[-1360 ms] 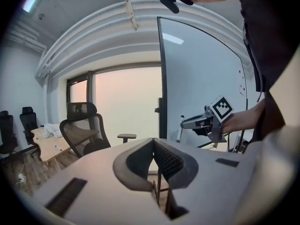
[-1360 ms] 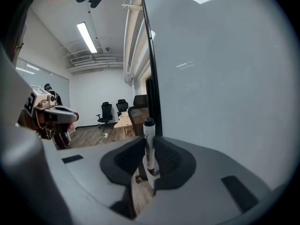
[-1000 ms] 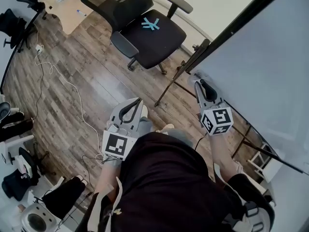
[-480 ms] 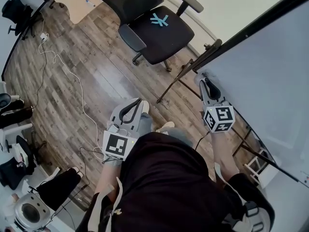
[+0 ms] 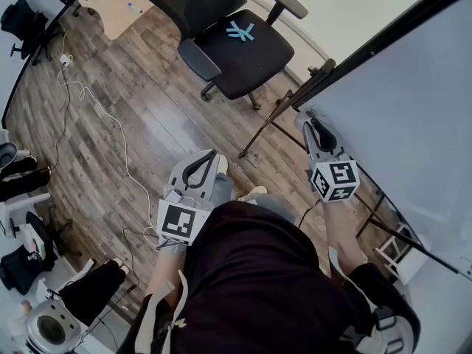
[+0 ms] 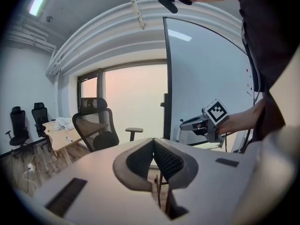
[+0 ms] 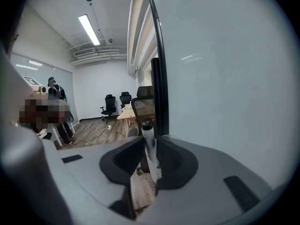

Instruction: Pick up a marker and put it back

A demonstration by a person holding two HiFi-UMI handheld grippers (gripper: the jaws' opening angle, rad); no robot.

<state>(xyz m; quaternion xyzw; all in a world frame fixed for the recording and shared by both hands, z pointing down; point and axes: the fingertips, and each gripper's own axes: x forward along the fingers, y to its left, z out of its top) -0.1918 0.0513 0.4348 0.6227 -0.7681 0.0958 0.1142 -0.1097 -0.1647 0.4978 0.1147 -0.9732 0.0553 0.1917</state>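
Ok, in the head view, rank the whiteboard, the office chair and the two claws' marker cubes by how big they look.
whiteboard
office chair
left cube and right cube: about alike

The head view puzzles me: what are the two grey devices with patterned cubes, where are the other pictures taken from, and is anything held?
There is no robot. A person stands beside a whiteboard and holds a two-jaw gripper in each hand; the cubes belong to them. The head view looks down from the person's head onto a wooden floor with an office chair. Each other picture comes from a camera on one gripper. The left gripper is shut and empty. The right gripper is shut on a white marker.
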